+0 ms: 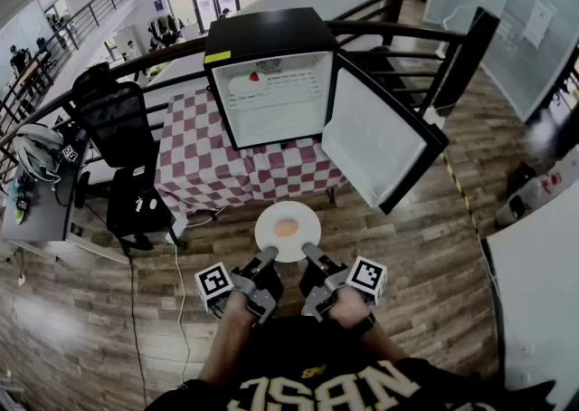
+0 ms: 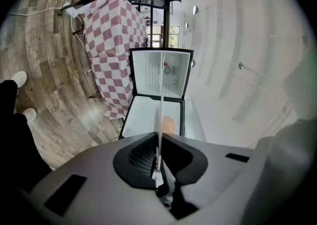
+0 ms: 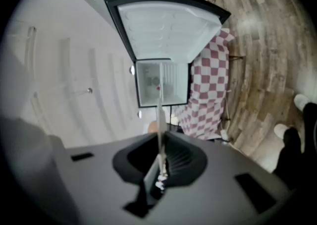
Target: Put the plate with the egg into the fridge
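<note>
A white plate with a pale orange egg on it hangs level in the air in front of me, above the wooden floor. My left gripper is shut on the plate's near left rim and my right gripper on its near right rim. In each gripper view the plate shows edge-on as a thin white line pinched between the jaws, with the egg beside it. The small black fridge stands ahead on a checked table, its door swung open to the right.
The table wears a red and white checked cloth. A black office chair and a desk stand at the left. A railing runs behind the fridge. Something red sits on the fridge's upper shelf.
</note>
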The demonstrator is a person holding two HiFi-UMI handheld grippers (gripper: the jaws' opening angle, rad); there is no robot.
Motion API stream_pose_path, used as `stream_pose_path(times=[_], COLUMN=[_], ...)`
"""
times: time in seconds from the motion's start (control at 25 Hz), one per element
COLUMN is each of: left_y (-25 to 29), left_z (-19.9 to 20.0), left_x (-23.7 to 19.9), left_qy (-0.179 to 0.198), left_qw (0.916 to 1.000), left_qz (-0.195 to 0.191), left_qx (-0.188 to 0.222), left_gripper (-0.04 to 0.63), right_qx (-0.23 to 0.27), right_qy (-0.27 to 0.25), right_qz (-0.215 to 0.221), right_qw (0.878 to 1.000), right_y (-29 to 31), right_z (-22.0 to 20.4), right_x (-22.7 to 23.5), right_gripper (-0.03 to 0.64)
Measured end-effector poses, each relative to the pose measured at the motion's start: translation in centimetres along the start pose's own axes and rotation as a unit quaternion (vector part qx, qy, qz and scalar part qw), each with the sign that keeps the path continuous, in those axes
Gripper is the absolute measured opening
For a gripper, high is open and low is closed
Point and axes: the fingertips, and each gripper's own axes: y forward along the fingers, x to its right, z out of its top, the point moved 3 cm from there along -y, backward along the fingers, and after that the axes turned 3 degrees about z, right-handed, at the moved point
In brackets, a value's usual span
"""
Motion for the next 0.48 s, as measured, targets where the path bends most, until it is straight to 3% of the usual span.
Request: stream_pose_path(times=[0.48], left_y=[1.7], left_z=[-4.8], left_x=[-1.4], left_qy=[-0.004], left_qw=[0.9998], left_qz=[0.019], left_qx=[-0.006], left_gripper=[0.041], right_qx=[0.014], right_qy=[0.02], right_qz=[0.0], right_qw=[1.0], right_y=[-4.5], right_z=[2.5], right_x=[1.2], right_gripper=[0.035])
